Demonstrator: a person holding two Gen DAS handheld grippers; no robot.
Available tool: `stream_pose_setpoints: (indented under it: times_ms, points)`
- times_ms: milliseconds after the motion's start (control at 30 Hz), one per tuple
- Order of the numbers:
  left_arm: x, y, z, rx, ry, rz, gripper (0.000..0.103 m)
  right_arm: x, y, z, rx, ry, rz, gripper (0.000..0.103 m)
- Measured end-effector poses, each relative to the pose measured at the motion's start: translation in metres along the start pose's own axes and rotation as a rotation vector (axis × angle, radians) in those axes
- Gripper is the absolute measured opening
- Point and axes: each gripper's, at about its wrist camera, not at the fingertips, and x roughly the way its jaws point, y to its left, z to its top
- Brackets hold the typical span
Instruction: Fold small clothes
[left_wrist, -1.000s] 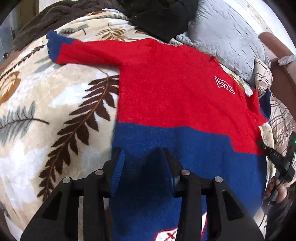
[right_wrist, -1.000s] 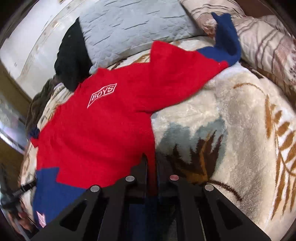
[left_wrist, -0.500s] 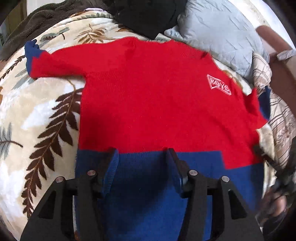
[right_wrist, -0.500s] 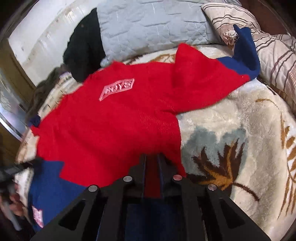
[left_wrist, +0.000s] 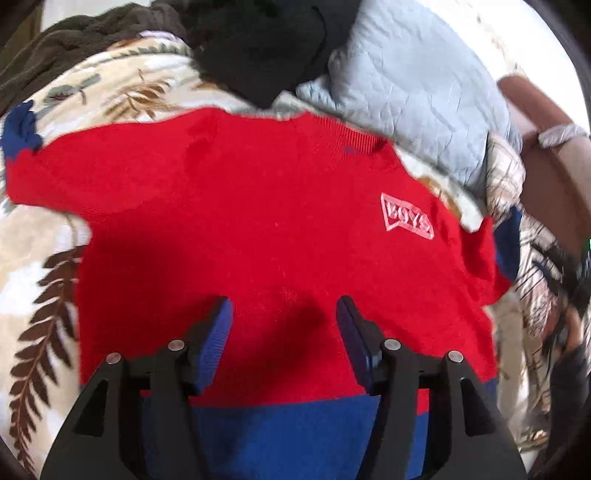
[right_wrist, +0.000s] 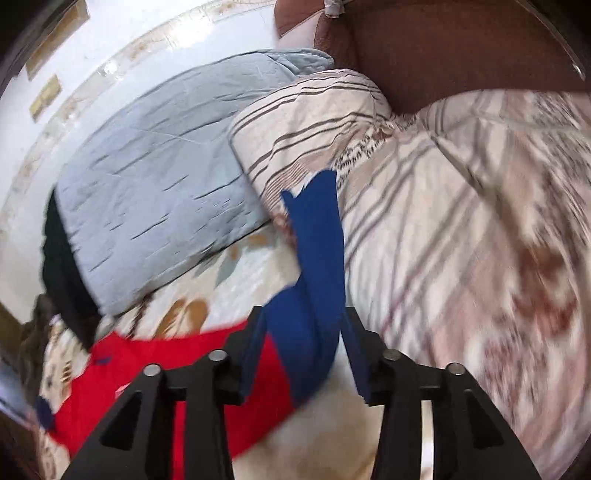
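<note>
here we see the red and blue sweater (left_wrist: 258, 229) spread flat, front up, on the leaf-print blanket (left_wrist: 44, 258) of the bed, neckline toward the pillows, blue hem band nearest the left camera. a white "boys" patch (left_wrist: 406, 218) sits on the chest. one sleeve runs out to the left edge of the left view, ending in a blue cuff (left_wrist: 20, 127). the other sleeve's blue cuff (right_wrist: 317, 258) shows in the right view, lying up against the striped pillow (right_wrist: 443, 203).

the left hand-held gripper (left_wrist: 284, 332) hangs over the lower red part of the sweater, jaws spread wide, nothing between them. the right hand-held gripper (right_wrist: 303, 350) has its jaws apart too, with the blue cuff end of the sleeve sitting between the fingers; we cannot tell if the pads touch the fabric. right view is blurred.

behind the sweater we see a grey-blue quilted pillow (left_wrist: 417, 92) next to the striped one, a black garment (left_wrist: 258, 48) beside it near the neckline, and a dark brown blanket (left_wrist: 74, 51) at the far left corner. brown headboard (right_wrist: 461, 48) above the pillows.
</note>
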Motion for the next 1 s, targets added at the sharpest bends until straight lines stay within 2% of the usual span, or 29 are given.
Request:
stream_pose_setpoints:
  times_ms: [200, 300, 367, 400, 433, 467, 533, 633, 700, 800, 833, 933, 1000]
  points:
    - [0.010, -0.002, 0.003, 0.012, -0.009, -0.011, 0.063, 0.059, 0.011, 0.028, -0.042, -0.007, -0.159, 0.047]
    - [0.012, -0.006, 0.003, 0.036, -0.014, 0.000, 0.066, 0.077, 0.005, 0.033, -0.039, -0.004, -0.202, 0.047]
    - [0.013, -0.008, 0.003, 0.050, -0.016, 0.008, 0.066, 0.083, 0.003, 0.034, -0.066, -0.022, -0.242, 0.036]
    - [0.012, -0.009, 0.004, 0.054, -0.015, 0.007, 0.066, 0.082, 0.001, 0.035, -0.067, -0.032, -0.242, 0.027]
    - [0.011, -0.009, 0.004, 0.051, -0.013, 0.001, 0.066, 0.077, -0.002, 0.034, -0.063, -0.043, -0.238, 0.012]
    - [0.008, -0.008, 0.006, 0.045, -0.013, -0.018, 0.066, 0.072, -0.008, 0.036, -0.051, -0.054, -0.213, 0.010]
    - [-0.001, -0.005, 0.011, 0.033, -0.035, -0.034, 0.066, 0.053, -0.023, 0.038, -0.008, -0.080, -0.153, 0.009]
    - [-0.013, 0.002, 0.017, 0.017, -0.082, -0.032, 0.067, 0.006, -0.055, 0.036, 0.079, -0.179, -0.066, 0.009]
    - [-0.010, 0.012, 0.019, -0.008, -0.082, 0.000, 0.073, -0.013, -0.077, 0.029, 0.131, -0.206, -0.068, 0.009]
    - [0.008, 0.024, 0.018, -0.054, -0.014, 0.019, 0.073, -0.009, -0.117, 0.016, 0.217, -0.127, -0.118, 0.009]
    - [0.013, 0.026, 0.017, -0.062, -0.003, 0.020, 0.073, -0.011, -0.124, 0.011, 0.237, -0.122, -0.081, 0.007]
    - [0.011, 0.021, 0.017, -0.037, -0.017, 0.027, 0.073, -0.023, -0.126, 0.006, 0.282, -0.161, -0.024, 0.019]
    - [0.011, 0.019, 0.017, -0.030, -0.021, 0.021, 0.073, -0.018, -0.124, 0.010, 0.287, -0.143, -0.046, 0.019]
